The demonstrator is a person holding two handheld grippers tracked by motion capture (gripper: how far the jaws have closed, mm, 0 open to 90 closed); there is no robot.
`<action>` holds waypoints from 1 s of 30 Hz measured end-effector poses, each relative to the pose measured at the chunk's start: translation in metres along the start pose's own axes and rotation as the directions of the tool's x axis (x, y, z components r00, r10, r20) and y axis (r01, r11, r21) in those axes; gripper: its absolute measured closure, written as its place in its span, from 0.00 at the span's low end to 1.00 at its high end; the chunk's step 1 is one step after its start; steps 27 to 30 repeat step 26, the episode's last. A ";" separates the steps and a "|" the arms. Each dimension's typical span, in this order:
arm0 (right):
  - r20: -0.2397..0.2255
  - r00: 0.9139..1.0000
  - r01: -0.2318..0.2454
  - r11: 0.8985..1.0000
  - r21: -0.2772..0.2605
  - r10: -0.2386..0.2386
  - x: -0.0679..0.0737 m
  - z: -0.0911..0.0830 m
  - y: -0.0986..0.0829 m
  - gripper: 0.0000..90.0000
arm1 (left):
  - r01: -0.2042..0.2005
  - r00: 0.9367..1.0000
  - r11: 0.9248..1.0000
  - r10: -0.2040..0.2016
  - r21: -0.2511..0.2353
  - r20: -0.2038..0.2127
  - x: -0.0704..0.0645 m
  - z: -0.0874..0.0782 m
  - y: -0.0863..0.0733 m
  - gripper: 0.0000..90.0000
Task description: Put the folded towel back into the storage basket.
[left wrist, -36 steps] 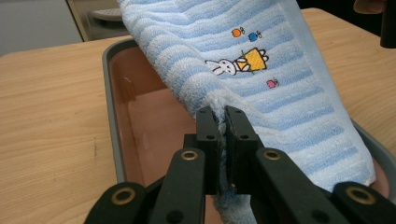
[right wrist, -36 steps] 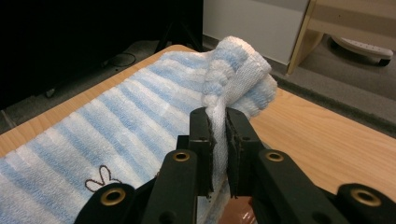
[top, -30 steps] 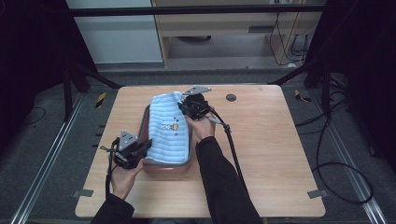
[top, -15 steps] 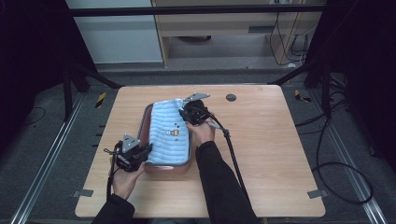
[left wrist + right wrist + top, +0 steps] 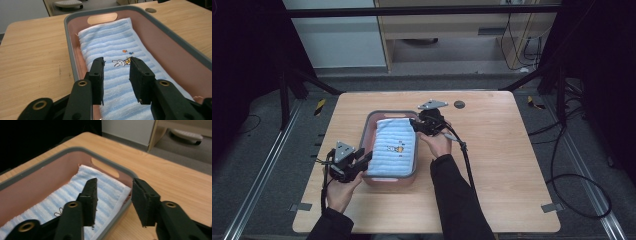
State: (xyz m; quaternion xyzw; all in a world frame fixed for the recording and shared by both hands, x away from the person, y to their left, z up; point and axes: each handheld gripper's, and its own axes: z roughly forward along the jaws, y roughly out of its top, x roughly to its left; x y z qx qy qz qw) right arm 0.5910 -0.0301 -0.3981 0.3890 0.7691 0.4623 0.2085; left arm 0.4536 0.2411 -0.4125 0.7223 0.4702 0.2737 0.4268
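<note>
Towel in pink bin on wooden table; floor probably grey carpet.

Open tongs astride the basket's grey rim, over the striped towel

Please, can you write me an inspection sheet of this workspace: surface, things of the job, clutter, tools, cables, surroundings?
Surface: wooden table, bare around the work.
Job's things: pink basket with grey rim; folded blue striped towel with a rabbit picture lies flat inside it.
Clutter: one small dark round disc near the table's far edge.
Tools: left tool open, over the towel's near end; right tool open, its jaws astride the basket's rim at the far right corner.
Cables: one trails from the right tool along the forearm; more cables on the floor at right.
Surroundings: grey floor, black frame legs, cabinet behind.
</note>
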 end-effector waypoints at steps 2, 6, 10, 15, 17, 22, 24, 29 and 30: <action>0.009 1.000 -0.003 1.000 -0.029 0.003 -0.003 -0.011 0.000 0.54 | -0.003 1.000 1.000 0.003 -0.013 0.007 0.000 -0.004 0.002 0.69; 0.022 1.000 -0.008 0.998 -0.065 0.010 -0.009 -0.034 -0.003 0.44 | -0.019 1.000 1.000 0.020 -0.024 0.020 0.001 -0.008 0.005 0.60; 0.029 0.999 -0.021 0.996 -0.085 0.024 -0.017 -0.057 -0.011 0.35 | -0.023 0.999 0.999 0.023 -0.024 0.022 0.003 -0.010 0.005 0.52; 0.062 0.998 -0.021 0.996 -0.083 0.026 -0.030 -0.081 -0.027 0.28 | -0.033 0.999 0.999 0.033 -0.036 0.012 0.009 -0.012 0.004 0.45; 0.069 0.997 -0.026 0.996 -0.083 0.032 -0.036 -0.089 -0.037 0.27 | -0.034 0.999 0.999 0.034 -0.039 0.011 0.013 -0.013 0.003 0.42; 0.087 0.995 -0.051 0.996 -0.076 0.058 -0.051 -0.110 -0.063 0.25 | -0.036 0.999 0.998 0.036 -0.057 0.010 0.023 -0.016 0.000 0.37; 0.095 0.993 -0.064 0.995 -0.075 0.071 -0.057 -0.119 -0.072 0.25 | -0.037 0.999 0.998 0.037 -0.060 0.009 0.027 -0.018 -0.001 0.36; 0.103 0.991 -0.080 0.993 -0.083 0.088 -0.063 -0.128 -0.081 0.25 | -0.039 0.999 0.997 0.039 -0.061 0.004 0.030 -0.020 -0.003 0.35; 0.103 0.991 -0.080 0.993 -0.083 0.088 -0.063 -0.128 -0.081 0.25 | -0.039 0.999 0.997 0.039 -0.061 0.004 0.030 -0.020 -0.003 0.35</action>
